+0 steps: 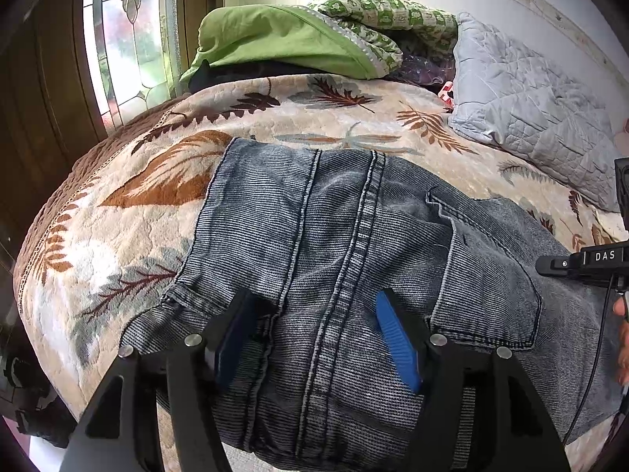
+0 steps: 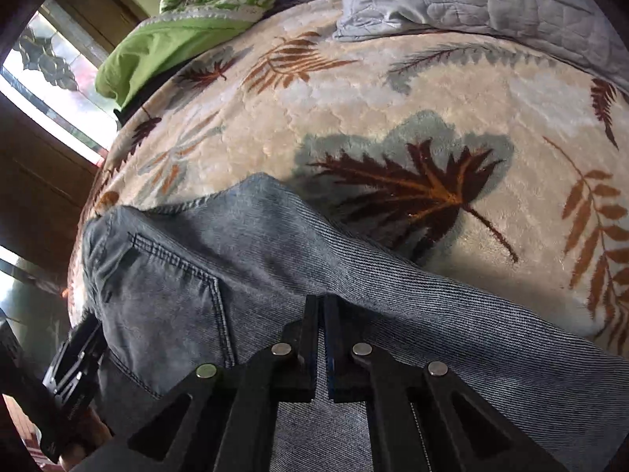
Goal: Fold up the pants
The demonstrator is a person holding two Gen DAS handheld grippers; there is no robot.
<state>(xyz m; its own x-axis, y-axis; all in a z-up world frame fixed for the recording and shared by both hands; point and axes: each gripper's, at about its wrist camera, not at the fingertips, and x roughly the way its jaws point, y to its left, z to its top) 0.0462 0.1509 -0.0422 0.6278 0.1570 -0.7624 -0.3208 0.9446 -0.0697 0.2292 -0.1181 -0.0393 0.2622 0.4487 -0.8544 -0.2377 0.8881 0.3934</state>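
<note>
Left wrist view first: the pants (image 1: 334,259), grey-blue denim, are lying folded on a leaf-patterned blanket (image 1: 129,196) that is covering the bed. Their double-stitched seams are running away from the camera, and a back pocket (image 1: 483,275) is showing on the right. The left gripper (image 1: 318,306) is hovering low over the near part of the denim with its two fingers standing wide apart, the blue pad (image 1: 393,338) of the right finger facing inward and nothing sitting between them. At the far right edge, part of the right gripper (image 1: 582,265) is poking into the frame just above the cloth, its fingertips out of sight here. Behind the pants, a green pillow (image 1: 275,39) and a patterned green quilt (image 1: 385,11) are piled at the head of the bed, with a grey quilted cover (image 1: 523,102) lying to the right and a stained-glass window (image 1: 129,31) glowing on the left.

Right wrist view: the right gripper (image 2: 321,310) is pressing its fingers together on a fold of the pants (image 2: 188,275), only a thin sliver of denim showing between the pads. The cloth is stretching off to the right across the blanket (image 2: 393,90), and the back pocket (image 2: 169,287) is lying to the left. The left gripper's (image 2: 70,362) black body is showing at the lower left, beside the denim edge.
</note>
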